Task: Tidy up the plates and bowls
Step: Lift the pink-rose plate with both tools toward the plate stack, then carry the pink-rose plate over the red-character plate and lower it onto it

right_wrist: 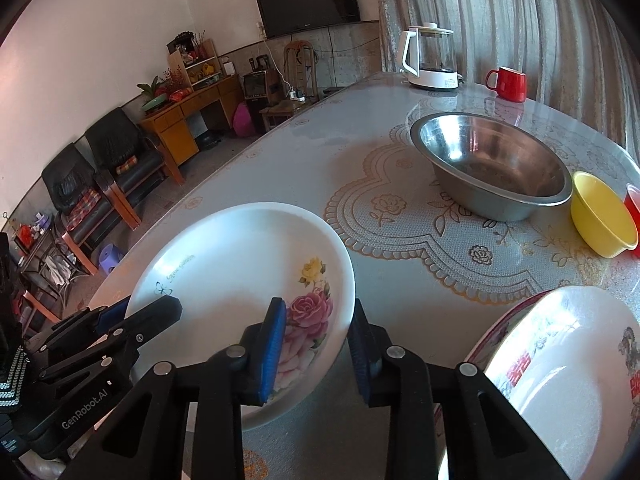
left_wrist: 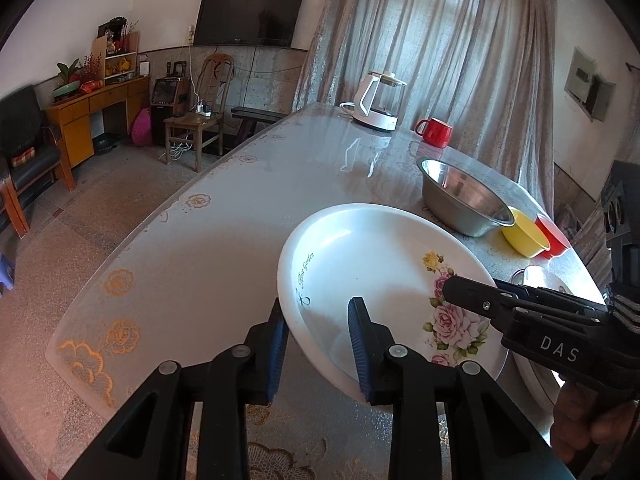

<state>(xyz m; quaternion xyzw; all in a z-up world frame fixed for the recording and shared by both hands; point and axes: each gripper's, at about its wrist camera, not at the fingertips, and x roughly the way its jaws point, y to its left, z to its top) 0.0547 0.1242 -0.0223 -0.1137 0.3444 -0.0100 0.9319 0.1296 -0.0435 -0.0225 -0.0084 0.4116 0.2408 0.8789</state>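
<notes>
A lived-in sitting room: a dark television (left_wrist: 250,16) on the far wall, a wooden desk (left_wrist: 96,114) against the left wall, pale curtains (left_wrist: 440,40) behind a long table (left_wrist: 224,216) under a glossy lace-patterned cover.

Near the table's front edge, a white plate with pink roses (left_wrist: 372,276) is held by both tools at once, tipped so its left side rides higher than its right. The left gripper (left_wrist: 318,344) reaches in from below, angled downward, its blue pads clamped across the plate's near-left rim, one pad inside the dish and one outside. The right gripper (right_wrist: 316,344) comes in from the other side, likewise pointing down, clenched on the rim just by the rose print; in the left wrist view its black body crosses over the plate's right edge, with a hand (left_wrist: 592,424) visible behind it.

Beyond the plate stands a steel bowl (right_wrist: 492,168), with a yellow bowl (right_wrist: 602,216) just beside it and a red bowl (left_wrist: 554,236) touching the yellow one. A second white plate (right_wrist: 568,372) with red markings sits close to the right. At the far end stand a white kettle (right_wrist: 432,54) and a red mug (right_wrist: 508,84).
</notes>
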